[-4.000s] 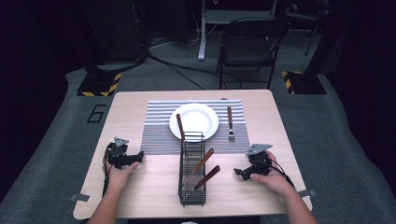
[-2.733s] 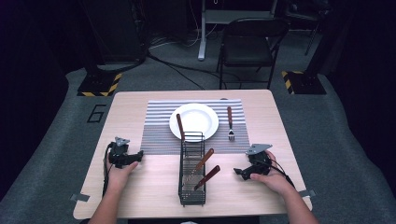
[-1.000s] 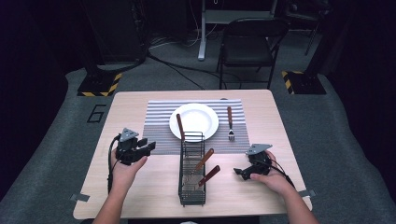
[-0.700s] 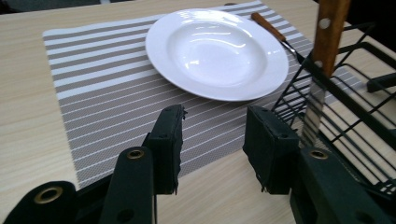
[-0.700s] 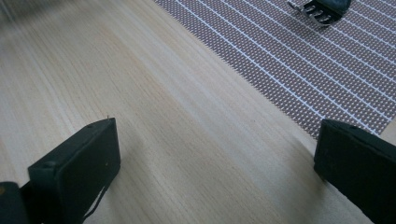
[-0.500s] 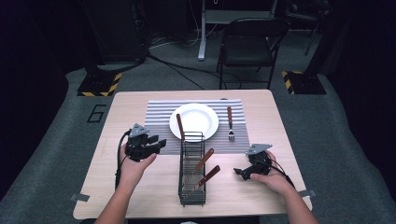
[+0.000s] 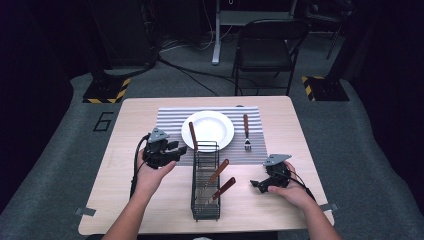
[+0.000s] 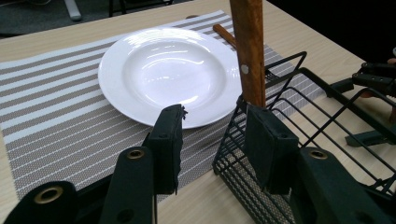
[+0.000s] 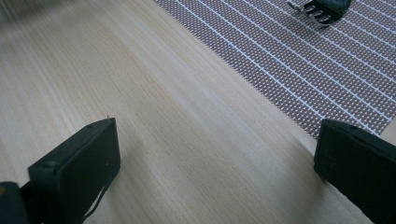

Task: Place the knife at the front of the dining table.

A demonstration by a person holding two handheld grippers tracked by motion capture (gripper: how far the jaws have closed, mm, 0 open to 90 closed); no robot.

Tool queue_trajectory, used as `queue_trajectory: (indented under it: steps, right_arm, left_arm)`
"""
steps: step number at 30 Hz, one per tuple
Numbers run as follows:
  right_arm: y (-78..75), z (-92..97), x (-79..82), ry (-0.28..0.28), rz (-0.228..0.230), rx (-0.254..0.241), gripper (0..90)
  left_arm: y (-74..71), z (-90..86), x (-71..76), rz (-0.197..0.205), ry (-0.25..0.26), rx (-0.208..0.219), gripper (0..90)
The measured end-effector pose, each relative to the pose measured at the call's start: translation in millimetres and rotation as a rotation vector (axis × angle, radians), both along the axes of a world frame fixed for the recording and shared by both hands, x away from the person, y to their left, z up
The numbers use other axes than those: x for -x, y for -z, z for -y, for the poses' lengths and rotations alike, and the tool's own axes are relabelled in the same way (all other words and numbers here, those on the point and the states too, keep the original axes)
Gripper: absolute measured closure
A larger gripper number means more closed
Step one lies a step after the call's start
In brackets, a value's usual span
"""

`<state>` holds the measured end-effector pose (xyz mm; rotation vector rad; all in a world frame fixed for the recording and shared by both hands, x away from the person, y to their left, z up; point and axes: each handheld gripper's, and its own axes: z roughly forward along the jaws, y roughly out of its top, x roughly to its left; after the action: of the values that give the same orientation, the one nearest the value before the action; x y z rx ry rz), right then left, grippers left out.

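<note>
Reaching toward the wooden-handled utensil [image 8: 248,51] standing at the far end of the wire caddy [image 7: 205,186], mid-counter, just short of the placemat [image 7: 172,117]. Risk: the left tool [image 8: 215,140] clips the caddy rim on approach and tips or shoves it toward the white plate [image 7: 207,129], or pinches wire along with the handle. Left tool jaws partly spread, holding nothing, handle just ahead of the gap (not touching, as far as I can tell). Right tool [image 7: 260,184] rests near the counter's right edge, jaws spread wide, empty, fork [image 7: 246,131] beyond it on the placemat.
</note>
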<state>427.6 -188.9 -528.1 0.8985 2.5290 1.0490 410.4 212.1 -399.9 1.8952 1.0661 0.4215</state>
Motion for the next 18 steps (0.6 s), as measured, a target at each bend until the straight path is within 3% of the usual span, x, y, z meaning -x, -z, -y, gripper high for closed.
queue_trajectory:
  steps: [18]
  right_arm:
    - [0.0,0.0,0.0,0.000,0.000,0.000,0.0]
  left_arm:
    - [-3.3,19.4,-6.8,-0.004,0.037,0.030,56.5]
